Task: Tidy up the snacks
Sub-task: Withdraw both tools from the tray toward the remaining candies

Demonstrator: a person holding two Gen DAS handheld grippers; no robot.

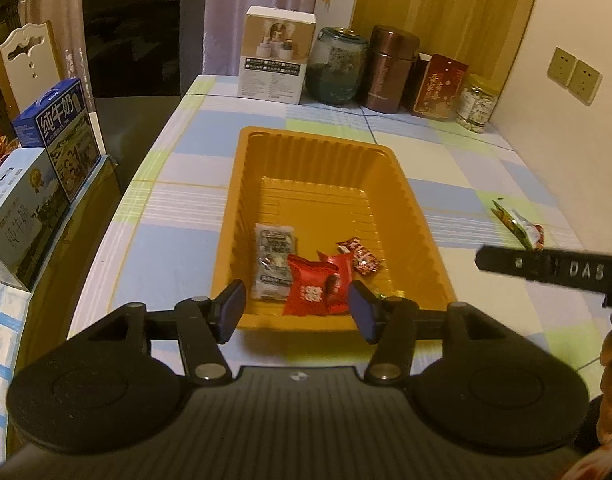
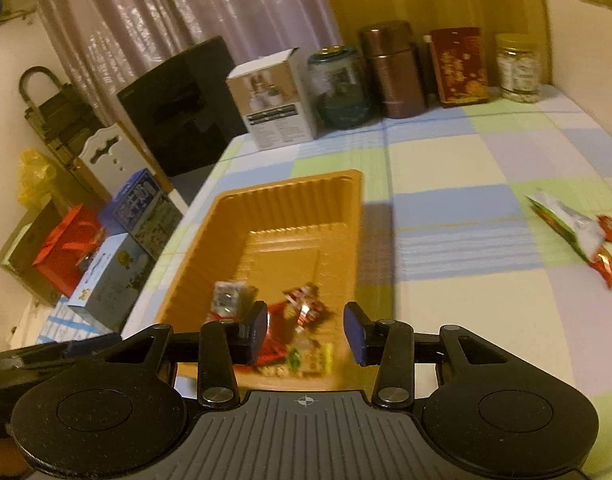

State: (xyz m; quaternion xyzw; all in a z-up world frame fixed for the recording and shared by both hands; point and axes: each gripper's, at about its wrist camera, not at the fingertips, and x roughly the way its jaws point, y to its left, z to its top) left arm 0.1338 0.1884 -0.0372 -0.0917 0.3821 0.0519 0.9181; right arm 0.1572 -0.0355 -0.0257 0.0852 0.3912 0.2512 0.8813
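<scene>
Snacks already collected lie at the near end of the orange tray (image 1: 390,184), evidently the sorting bin. Both the left gripper (image 1: 296,308) and right gripper (image 2: 306,332) hang empty over it with jaws spread, while the loose packets (image 2: 578,236) wait on the tablecloth (image 2: 466,152) well to the right, likely next.

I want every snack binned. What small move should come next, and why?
Probably swing the right hand-held gripper, open and empty, right toward the loose snack packets on the tablecloth; they alone lie outside the orange tray.
</scene>
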